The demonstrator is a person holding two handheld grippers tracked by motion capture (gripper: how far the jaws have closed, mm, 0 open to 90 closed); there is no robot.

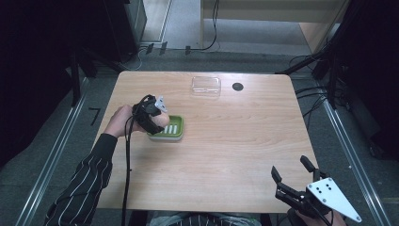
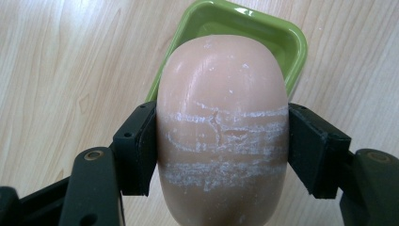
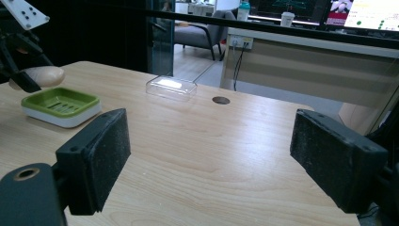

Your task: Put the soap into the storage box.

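Observation:
A pinkish-beige oval bar of soap (image 2: 221, 94), scuffed with white streaks, is clamped between the two black pads of my left gripper (image 2: 221, 150). It hangs over the left end of a green soap dish (image 1: 171, 128) on a white base. In the high view the left gripper (image 1: 157, 117) is over the dish at the table's left-middle, with the soap (image 1: 163, 122) poking out below it. My right gripper (image 1: 291, 176) is at the near right corner of the table, its jaws wide apart with nothing between them. From the right gripper (image 3: 211, 160) view, the dish (image 3: 61, 104) and the soap (image 3: 44, 75) are at far left.
A clear plastic lid (image 1: 206, 86) lies near the far edge of the wooden table (image 1: 235, 150), with a small round black hole (image 1: 237, 86) to its right. Cables run on the floor beyond the table.

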